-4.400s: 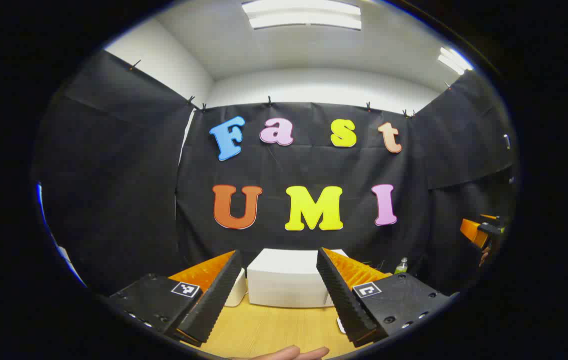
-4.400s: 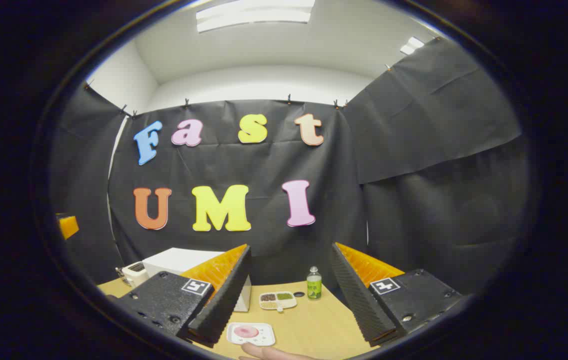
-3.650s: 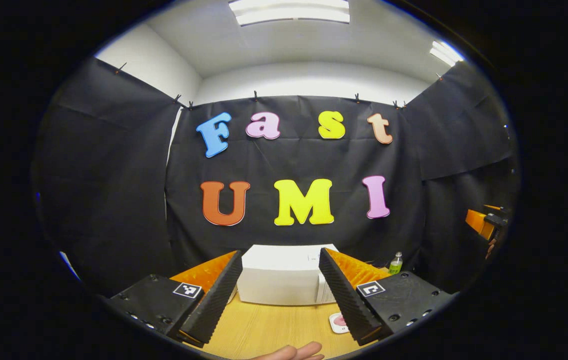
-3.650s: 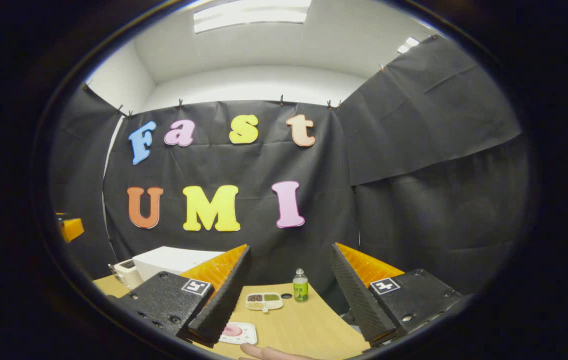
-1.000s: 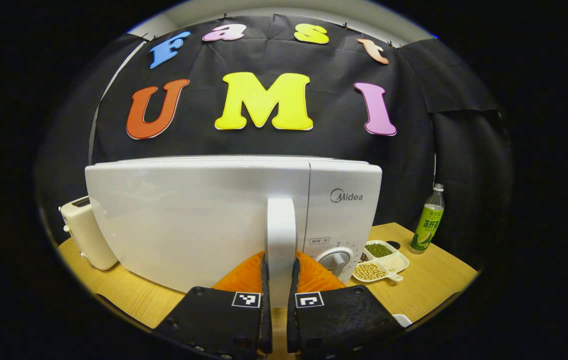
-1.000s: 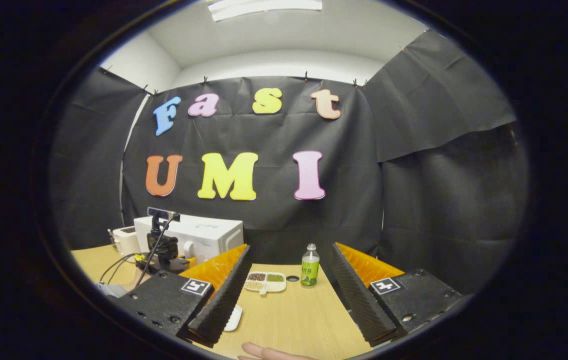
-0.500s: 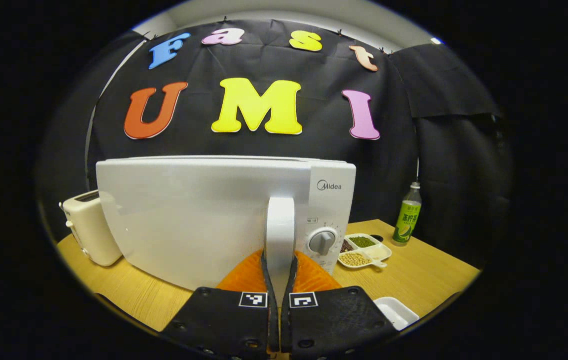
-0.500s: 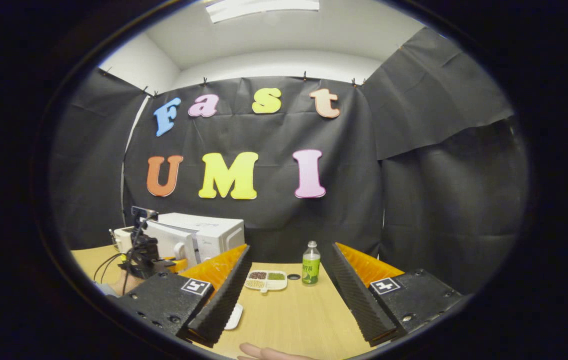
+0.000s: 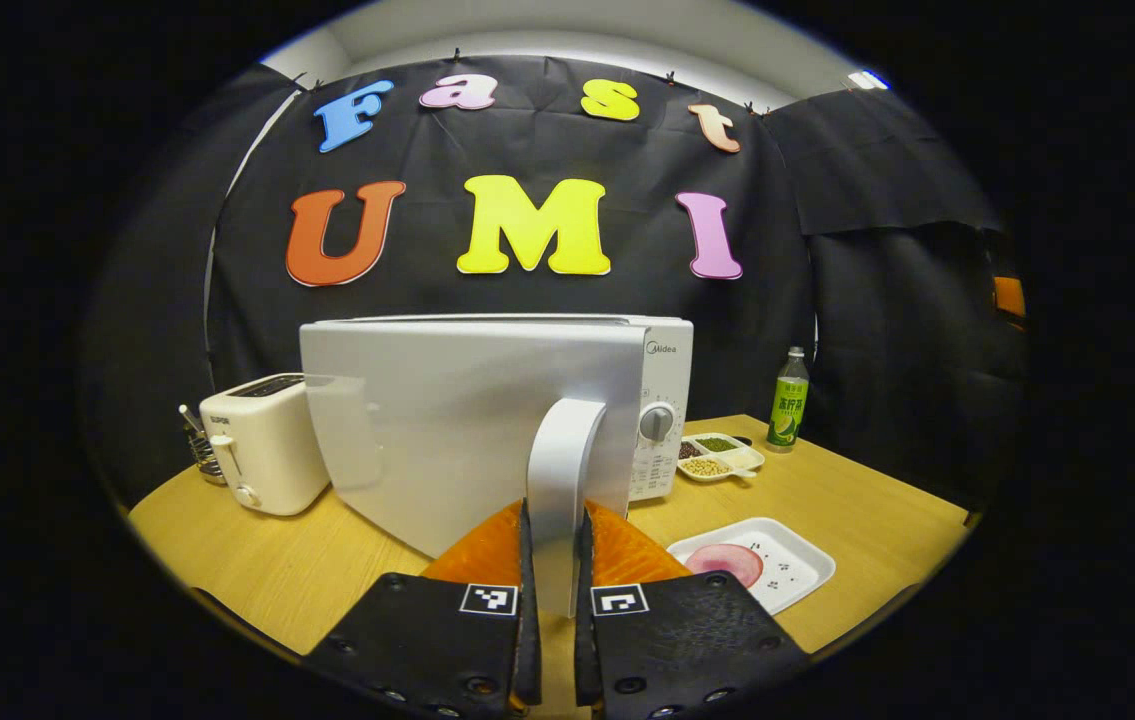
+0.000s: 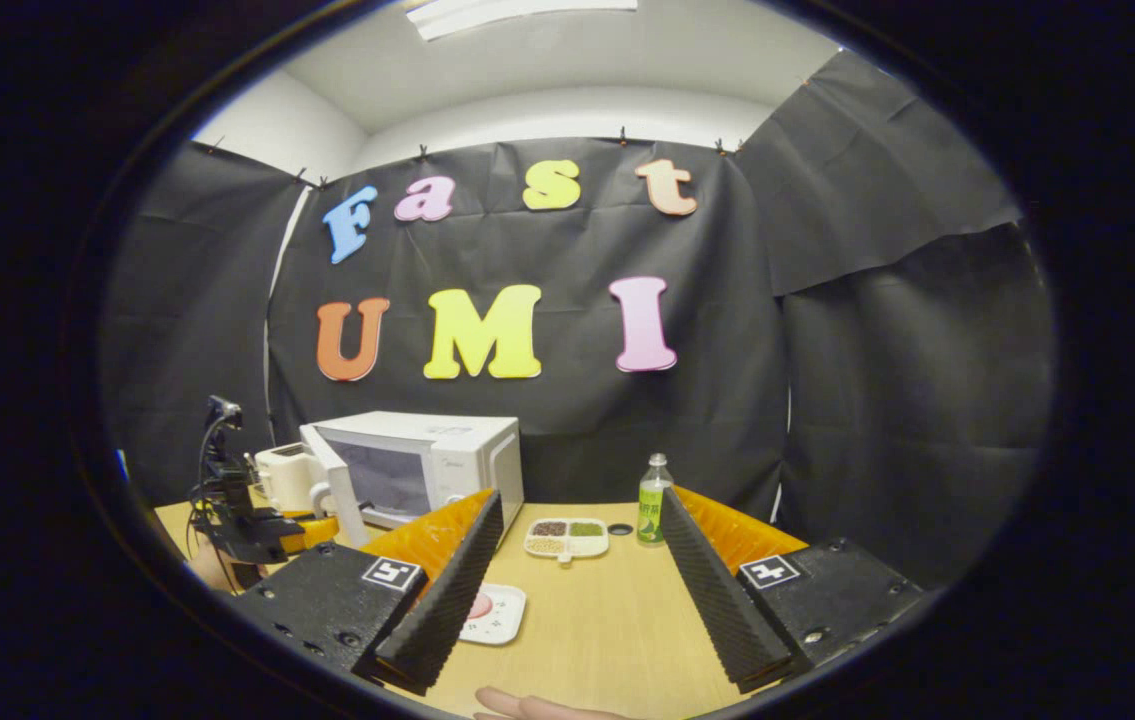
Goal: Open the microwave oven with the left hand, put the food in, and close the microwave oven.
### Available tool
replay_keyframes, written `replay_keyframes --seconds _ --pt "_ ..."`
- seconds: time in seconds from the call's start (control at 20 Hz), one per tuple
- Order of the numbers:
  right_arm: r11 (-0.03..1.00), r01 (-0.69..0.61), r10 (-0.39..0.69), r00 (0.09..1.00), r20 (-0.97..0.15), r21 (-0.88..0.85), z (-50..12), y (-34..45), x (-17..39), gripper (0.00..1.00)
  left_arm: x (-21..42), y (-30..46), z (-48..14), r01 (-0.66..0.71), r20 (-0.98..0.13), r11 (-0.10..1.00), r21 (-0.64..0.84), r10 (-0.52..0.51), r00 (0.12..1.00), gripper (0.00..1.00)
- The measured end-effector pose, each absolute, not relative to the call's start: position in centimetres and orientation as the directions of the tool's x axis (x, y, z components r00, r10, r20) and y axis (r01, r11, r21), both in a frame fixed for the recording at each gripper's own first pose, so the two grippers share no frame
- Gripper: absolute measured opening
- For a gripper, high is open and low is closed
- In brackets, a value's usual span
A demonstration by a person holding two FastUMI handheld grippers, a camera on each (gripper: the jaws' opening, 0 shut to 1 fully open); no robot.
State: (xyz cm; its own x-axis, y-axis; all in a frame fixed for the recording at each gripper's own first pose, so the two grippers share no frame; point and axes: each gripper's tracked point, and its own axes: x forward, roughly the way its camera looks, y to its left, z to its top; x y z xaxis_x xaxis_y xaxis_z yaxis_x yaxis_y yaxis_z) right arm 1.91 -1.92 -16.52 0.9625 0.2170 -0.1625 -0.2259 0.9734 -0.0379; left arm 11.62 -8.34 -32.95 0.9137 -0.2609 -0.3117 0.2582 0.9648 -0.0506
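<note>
The white microwave (image 9: pixel 665 380) stands at the back of the wooden table (image 9: pixel 857 510). Its door (image 9: pixel 457 420) is swung partly outward. My left gripper (image 9: pixel 555 515) is shut on the door's upright white handle (image 9: pixel 559 450). In the right gripper view the microwave (image 10: pixel 467 450) shows its dark cavity (image 10: pixel 389 478), with the door (image 10: pixel 332 485) swung left and the left gripper (image 10: pixel 262 532) at it. The food, a pink slice on a white tray (image 9: pixel 777 570), lies to the right in front of the microwave. My right gripper (image 10: pixel 579 510) hangs open over the table, behind the tray (image 10: pixel 499 612), holding nothing.
A cream toaster (image 9: pixel 262 455) sits left of the microwave. A divided dish of beans (image 9: pixel 717 456) and a green bottle (image 9: pixel 787 412) stand to its right, also seen as the dish (image 10: pixel 567 537) and bottle (image 10: pixel 652 515). A fingertip (image 10: pixel 537 705) shows at the bottom edge.
My left gripper came down from the open position, shut on the door handle and has pulled the door outward. The food tray has come into its view. The right gripper stayed open.
</note>
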Motion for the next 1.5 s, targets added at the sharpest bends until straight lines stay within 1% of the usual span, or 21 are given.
replay_keyframes --seconds 0.2,0.25,0.4,0.45,0.5,0.55,0.6,0.65,0.7,0.8,0.85,0.9,0.95,1.0,1.1,1.25,1.3,1.35,1.4,1.45,1.5 --pt "0.962 -0.273 0.263 0.942 -0.208 -0.02 -17.5 1.7 0.0 1.0 8.3 -3.4 -32.5 0.224 -0.326 0.973 -0.052 -0.228 0.918 0.12" --pt "0.956 -0.293 0.283 0.934 -0.218 -0.016 -17.8 2.9 -0.5 0.92 7.5 -2.0 -32.5 0.212 -0.33 0.976 -0.043 -0.214 0.919 0.12" --pt "0.936 -0.351 0.338 0.909 -0.244 -0.008 -18.0 6.2 -2.4 0.92 5.7 2.9 -32.0 0.141 -0.339 0.99 -0.009 -0.135 0.931 0.13" --pt "0.932 -0.362 0.348 0.903 -0.25 -0.008 -18.0 7.1 -2.7 1.0 5.2 4.3 -31.5 0.116 -0.332 0.993 0.008 -0.107 0.937 0.14" --pt "0.93 -0.368 0.353 0.899 -0.258 -0.01 -18.1 7.7 -3.0 0.92 4.4 5.4 -30.8 0.111 -0.318 0.993 0.024 -0.098 0.943 0.14" --pt "0.927 -0.374 0.357 0.896 -0.265 -0.012 -18.1 8.3 -3.2 0.92 4.0 6.6 -29.9 0.1 -0.297 0.994 0.038 -0.084 0.951 0.15" --pt "0.926 -0.378 0.36 0.892 -0.272 -0.013 -18.1 8.9 -3.4 0.92 3.3 7.6 -29.3 0.091 -0.297 0.995 0.043 -0.074 0.952 0.03" --pt "0.924 -0.381 0.363 0.889 -0.28 -0.013 -18.1 9.5 -3.4 0.92 2.4 8.8 -29.0 0.072 -0.303 0.996 0.051 -0.054 0.952 0.21" --pt "0.922 -0.387 0.366 0.884 -0.292 -0.013 -18.3 10.0 -3.5 0.92 1.4 10.3 -28.3 0.037 -0.303 0.997 0.062 -0.016 0.953 0.36" --pt "0.916 -0.401 0.373 0.871 -0.32 -0.023 -18.7 10.9 -3.5 0.92 -0.3 12.3 -26.6 -0.022 -0.302 0.997 0.071 0.043 0.952 0.56" --pt "0.917 -0.397 0.364 0.87 -0.332 -0.034 -18.8 10.8 -3.0 1.0 -1.1 12.9 -25.5 -0.043 -0.288 0.996 0.075 0.063 0.956 0.75" --pt "0.92 -0.39 0.351 0.87 -0.346 -0.048 -18.9 10.7 -2.6 0.92 -1.8 13.3 -24.3 -0.058 -0.274 0.996 0.072 0.076 0.959 0.84" --pt "0.92 -0.386 0.338 0.868 -0.364 -0.065 -19.1 10.6 -1.9 0.92 -2.4 13.4 -23.4 -0.067 -0.266 0.996 0.061 0.081 0.961 0.87" --pt "0.92 -0.384 0.326 0.864 -0.384 -0.084 -19.5 10.5 -1.3 1.0 -2.9 13.6 -22.4 -0.087 -0.259 0.995 0.05 0.097 0.961 0.92" --pt "0.917 -0.385 0.305 0.847 -0.436 -0.107 -20.3 10.2 0.4 1.0 -3.5 14.2 -20.6 -0.126 -0.244 0.991 0.052 0.136 0.96 0.92" --pt "0.918 -0.384 0.281 0.804 -0.525 -0.096 -22.0 9.2 3.4 1.0 -4.0 12.8 -18.1 -0.117 -0.226 0.993 0.032 0.121 0.967 0.92" --pt "0.916 -0.392 0.283 0.782 -0.555 -0.087 -22.6 9.1 4.3 0.92 -4.1 11.9 -17.6 -0.103 -0.229 0.995 0.013 0.103 0.968 0.92" --pt "0.917 -0.39 0.274 0.767 -0.58 -0.082 -23.1 8.7 5.5 0.93 -3.9 11.5 -16.9 -0.103 -0.223 0.995 0.005 0.101 0.97 0.92" --pt "0.92 -0.384 0.261 0.749 -0.61 -0.077 -23.9 8.3 6.6 1.0 -3.6 11.0 -16.3 -0.099 -0.213 0.995 0.007 0.099 0.972 0.92" --pt "0.922 -0.382 0.252 0.726 -0.64 -0.07 -25.0 8.0 7.5 1.0 -3.3 10.5 -15.7 -0.095 -0.201 0.995 0.018 0.097 0.975 0.92" --pt "0.923 -0.381 0.247 0.696 -0.674 -0.055 -26.1 7.9 8.3 0.92 -3.0 9.9 -15.1 -0.094 -0.189 0.995 0.03 0.098 0.977 0.92"
